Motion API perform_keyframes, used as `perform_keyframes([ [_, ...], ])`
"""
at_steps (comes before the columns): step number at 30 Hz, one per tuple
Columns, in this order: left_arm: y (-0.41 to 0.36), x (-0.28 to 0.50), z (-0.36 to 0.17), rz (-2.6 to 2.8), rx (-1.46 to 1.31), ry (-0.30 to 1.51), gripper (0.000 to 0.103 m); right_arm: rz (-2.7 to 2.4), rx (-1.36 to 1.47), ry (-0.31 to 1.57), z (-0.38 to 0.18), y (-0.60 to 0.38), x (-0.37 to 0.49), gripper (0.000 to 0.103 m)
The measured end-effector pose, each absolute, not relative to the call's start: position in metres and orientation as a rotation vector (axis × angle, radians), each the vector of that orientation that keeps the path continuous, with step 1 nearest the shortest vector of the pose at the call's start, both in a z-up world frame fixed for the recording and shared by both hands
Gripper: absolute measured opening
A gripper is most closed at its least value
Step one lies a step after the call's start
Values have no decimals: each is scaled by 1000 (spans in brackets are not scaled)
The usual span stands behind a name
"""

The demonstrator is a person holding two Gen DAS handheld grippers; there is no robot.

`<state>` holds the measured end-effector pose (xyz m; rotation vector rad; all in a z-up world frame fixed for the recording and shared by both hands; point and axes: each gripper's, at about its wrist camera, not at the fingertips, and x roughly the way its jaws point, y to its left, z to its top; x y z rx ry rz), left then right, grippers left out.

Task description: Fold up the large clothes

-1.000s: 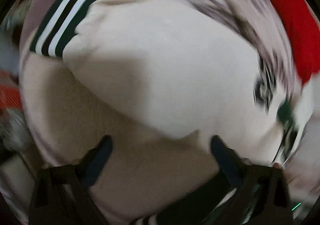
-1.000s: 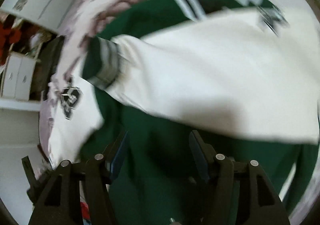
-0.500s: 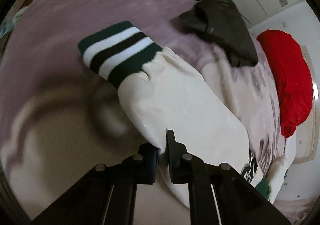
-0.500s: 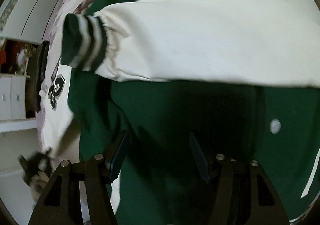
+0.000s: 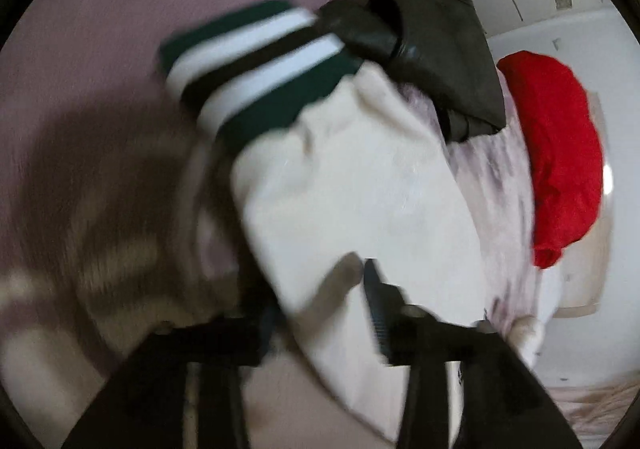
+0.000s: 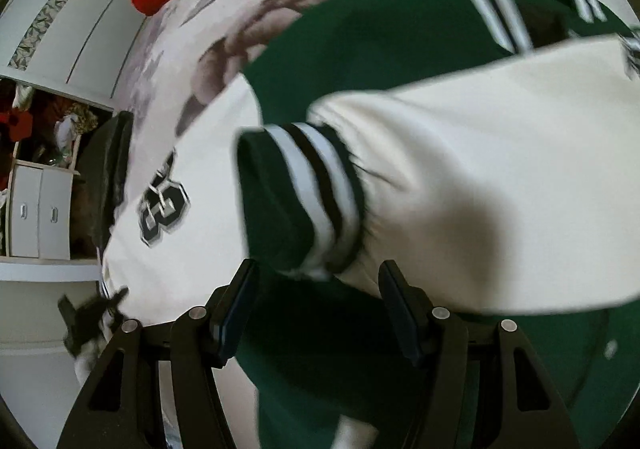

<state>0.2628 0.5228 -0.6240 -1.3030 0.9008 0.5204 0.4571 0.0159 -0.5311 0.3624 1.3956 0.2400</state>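
A green varsity jacket [image 6: 352, 49] with cream sleeves lies on a bed. In the left wrist view one cream sleeve [image 5: 352, 209] with a striped green, white and black cuff [image 5: 256, 85] runs up from my left gripper [image 5: 320, 305]; the jaws stand slightly apart around the sleeve's edge, blurred. In the right wrist view my right gripper [image 6: 316, 301] is open just below the other sleeve's striped cuff [image 6: 304, 201], which lies folded across the green body. A number patch [image 6: 162, 209] shows on the far cream sleeve.
The bed has a mauve patterned cover [image 5: 80, 49]. A black garment [image 5: 432, 41] and a red garment [image 5: 560, 161] lie at the far side. White wardrobe doors [image 6: 72, 21] and a drawer unit [image 6: 36, 217] stand beyond the bed.
The left gripper, clamped tight on the cream sleeve half a second ago, now has its jaws parted and the sleeve has swung. The right gripper stayed open and drew close to the folded sleeve's cuff.
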Motion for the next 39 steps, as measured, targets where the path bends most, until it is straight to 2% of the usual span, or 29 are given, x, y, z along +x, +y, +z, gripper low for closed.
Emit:
perform_keyframes([
  [1,519,259,-627,509,-1326,893,43,239,343,1388,-535,29,464,57],
  [2,515,258,-630,500,-1337,887,44,223,293,1378,-539,40,471,29],
  [4,509,263,-631,507,-1293,882,46,199,220,1378,-545,67,482,19],
  [7,504,279,-629,509,-1247,899,56,224,135,1320,-533,95,484,13],
  [9,506,293,-628,523,-1224,908,58,319,77,1309,-529,115,484,10],
  [12,511,305,-622,560,-1202,885,57,348,10,1408,-555,125,490,11],
  [13,512,307,-620,565,-1196,867,57,359,35,1416,-556,123,493,13],
  [14,514,309,-616,573,-1186,841,44,380,68,1426,-555,117,496,15],
  [15,516,312,-612,587,-1168,826,19,398,93,1435,-551,112,499,17],
  [16,518,314,-609,608,-1150,828,9,401,112,1437,-546,105,500,25],
  [17,520,318,-606,620,-1138,820,5,386,125,1434,-539,96,498,39],
  [19,522,324,-602,625,-1121,805,3,363,147,1423,-529,80,492,50],
  [21,520,331,-593,634,-1092,791,2,316,110,1439,-525,68,484,50],
  [22,518,333,-585,636,-1072,776,2,274,67,1445,-522,62,475,54],
  [23,515,336,-578,636,-1053,765,2,206,2,1447,-519,55,470,65],
  [28,488,346,-512,612,-884,686,2,70,-52,1411,-500,10,456,78],
  [34,430,371,-429,514,-660,604,2,-62,-164,1366,-497,-37,452,80],
  [39,336,384,-365,356,-448,556,2,-81,-166,1366,-507,-76,451,80],
])
